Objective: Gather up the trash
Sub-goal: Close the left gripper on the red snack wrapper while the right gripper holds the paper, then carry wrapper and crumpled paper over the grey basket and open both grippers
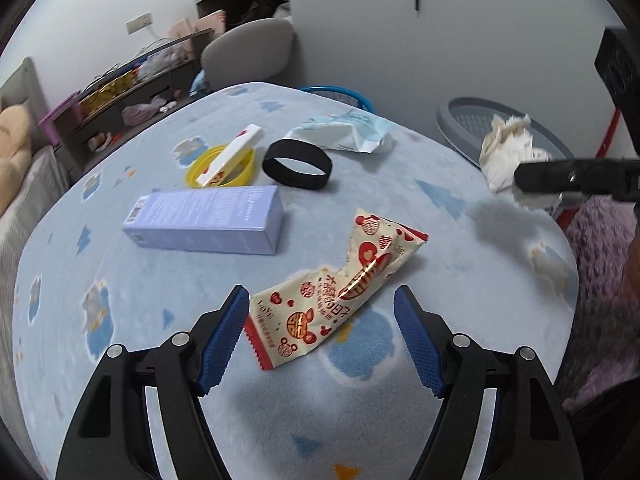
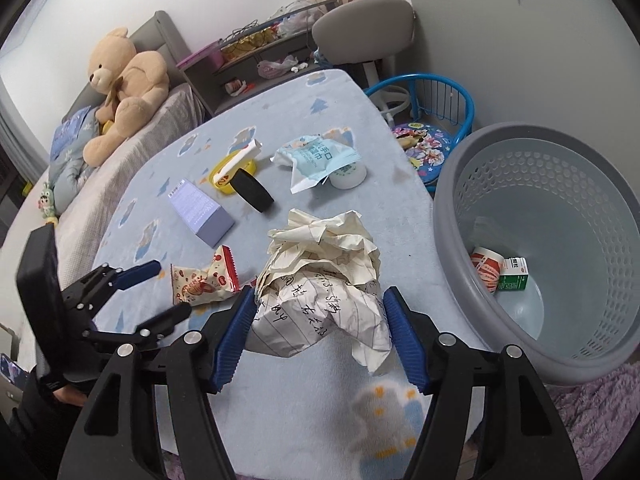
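Observation:
A cream and red snack wrapper (image 1: 348, 284) lies on the blue patterned table cover (image 1: 160, 288). My left gripper (image 1: 320, 312) stands open around its near end, and the blue pads do not press on it. In the right wrist view the same wrapper (image 2: 204, 280) lies just ahead of the left gripper (image 2: 168, 290). My right gripper (image 2: 320, 308) is shut on a big crumpled ball of handwritten paper (image 2: 320, 272), held above the table. To its right stands a grey perforated basket (image 2: 452, 200) with a green box (image 2: 512, 276) and a red-and-white wrapper inside.
On the table lie a lilac box (image 1: 204, 220), a black band (image 1: 298, 164), a yellow ring (image 1: 200, 168) under a white carton, and a wet-wipes packet (image 2: 316, 160). A blue child's chair (image 2: 436, 136), a grey chair and a bed with a teddy bear (image 2: 124, 84) surround it.

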`<action>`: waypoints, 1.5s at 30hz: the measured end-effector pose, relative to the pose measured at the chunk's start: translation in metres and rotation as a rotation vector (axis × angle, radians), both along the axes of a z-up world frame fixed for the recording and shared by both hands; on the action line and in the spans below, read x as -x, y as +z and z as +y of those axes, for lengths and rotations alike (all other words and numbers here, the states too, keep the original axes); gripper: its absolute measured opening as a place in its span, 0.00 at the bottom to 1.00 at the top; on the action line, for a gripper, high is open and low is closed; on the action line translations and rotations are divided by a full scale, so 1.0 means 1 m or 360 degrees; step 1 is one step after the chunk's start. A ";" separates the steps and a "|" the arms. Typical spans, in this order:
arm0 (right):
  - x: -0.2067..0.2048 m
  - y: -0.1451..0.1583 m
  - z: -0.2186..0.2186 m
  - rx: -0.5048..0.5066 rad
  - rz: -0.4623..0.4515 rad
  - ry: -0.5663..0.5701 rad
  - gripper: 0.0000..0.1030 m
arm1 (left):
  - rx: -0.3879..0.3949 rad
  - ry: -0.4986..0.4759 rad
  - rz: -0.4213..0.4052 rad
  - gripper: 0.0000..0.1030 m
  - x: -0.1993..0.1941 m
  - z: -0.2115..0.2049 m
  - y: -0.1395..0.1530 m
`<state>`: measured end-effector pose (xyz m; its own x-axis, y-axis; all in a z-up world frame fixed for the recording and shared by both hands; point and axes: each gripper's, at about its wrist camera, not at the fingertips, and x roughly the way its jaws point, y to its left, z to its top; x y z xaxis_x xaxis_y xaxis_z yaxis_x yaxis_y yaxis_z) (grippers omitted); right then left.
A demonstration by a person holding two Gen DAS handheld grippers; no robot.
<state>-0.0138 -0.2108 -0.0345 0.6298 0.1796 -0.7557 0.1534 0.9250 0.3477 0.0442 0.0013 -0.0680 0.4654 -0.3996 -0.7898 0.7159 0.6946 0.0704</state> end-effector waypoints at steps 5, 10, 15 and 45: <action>0.006 0.009 0.000 -0.0014 -0.0033 -0.0012 0.62 | -0.0064 -0.0107 -0.0028 0.70 -0.003 -0.012 -0.008; 0.012 0.012 -0.003 -0.0016 -0.0053 -0.0031 0.62 | -0.0129 -0.0138 -0.0001 0.70 -0.014 -0.021 -0.017; 0.017 0.012 -0.007 -0.0026 -0.0068 -0.0051 0.62 | -0.0123 -0.0031 0.0061 0.69 -0.026 -0.024 -0.024; 0.069 0.006 -0.128 -0.0050 -0.0193 -0.0388 0.62 | 0.0359 0.0271 0.0104 0.33 0.035 -0.127 0.050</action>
<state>-0.0827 -0.3389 -0.0282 0.7431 0.0338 -0.6683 0.3255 0.8543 0.4052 0.0088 -0.1258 -0.0177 0.4919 -0.4892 -0.7202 0.5856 0.7981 -0.1421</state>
